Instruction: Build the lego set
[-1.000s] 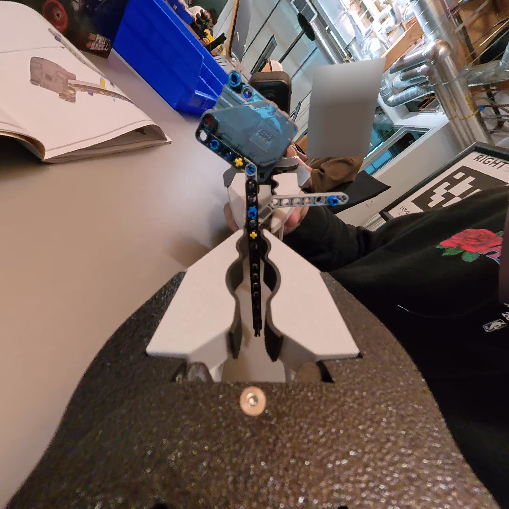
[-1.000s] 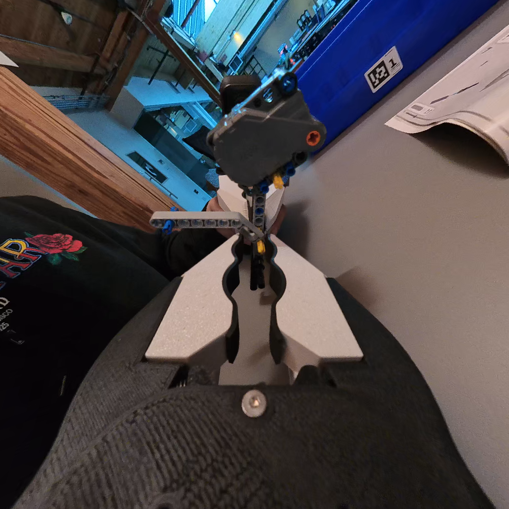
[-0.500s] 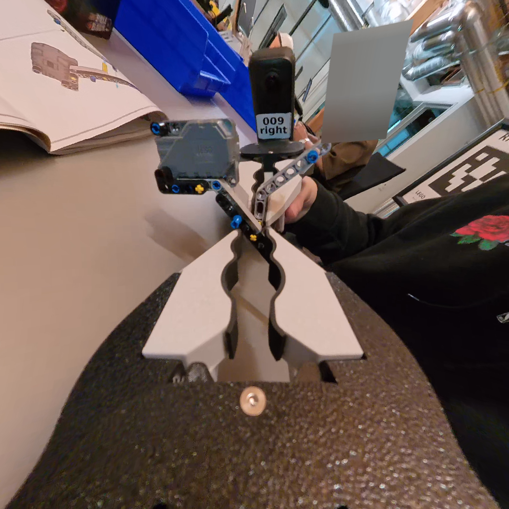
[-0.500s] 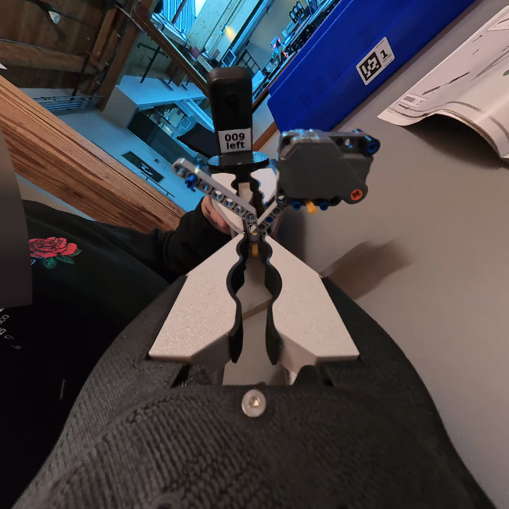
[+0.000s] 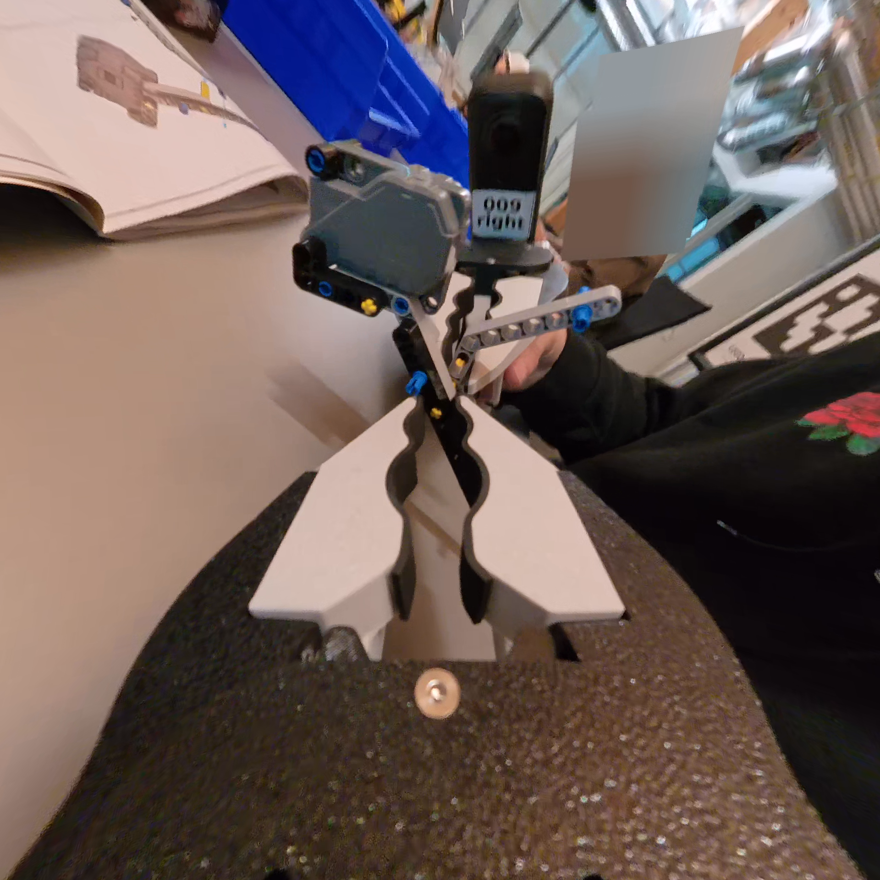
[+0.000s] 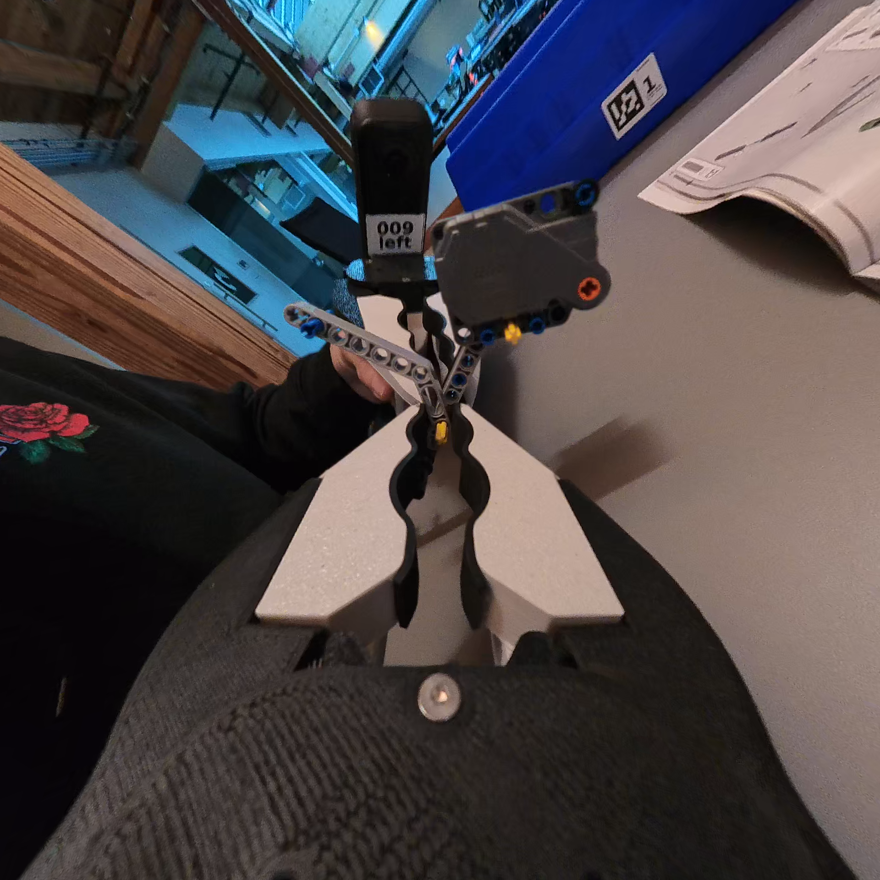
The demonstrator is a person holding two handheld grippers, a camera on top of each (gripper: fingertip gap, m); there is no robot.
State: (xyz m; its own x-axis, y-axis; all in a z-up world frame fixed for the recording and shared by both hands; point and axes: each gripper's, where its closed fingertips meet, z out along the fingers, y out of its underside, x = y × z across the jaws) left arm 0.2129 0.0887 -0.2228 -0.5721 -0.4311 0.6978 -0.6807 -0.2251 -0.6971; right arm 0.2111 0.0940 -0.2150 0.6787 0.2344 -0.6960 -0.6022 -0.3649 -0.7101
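My left gripper (image 5: pixel 435 405) is shut on a black pinned beam (image 5: pixel 447 443) that carries a dark grey motor block (image 5: pixel 381 238) at its far end, tilted up and to the left. My right gripper (image 6: pixel 438 414) is shut on the short leg of a light grey bent beam (image 6: pixel 376 352) with a yellow pin. The two grippers meet tip to tip above the table. The grey beam (image 5: pixel 524 326) and the black beam (image 6: pixel 464 366) cross right at the fingertips. The motor block (image 6: pixel 514 271) shows its orange axle hole in the right wrist view.
An open instruction booklet (image 5: pixel 119 119) lies on the grey table (image 5: pixel 143 405), with a blue bin (image 5: pixel 343 71) behind it. Both also show in the right wrist view: booklet (image 6: pixel 785 143), bin (image 6: pixel 571 95). A person's black sleeve (image 5: pixel 619 405) and torso are close on the other side. The tips of both grippers are at nearly the same place.
The assembly has swung from upright to tilted: the motor block leans toward the table side and the grey beam angles up the other way. Both grippers stay shut.
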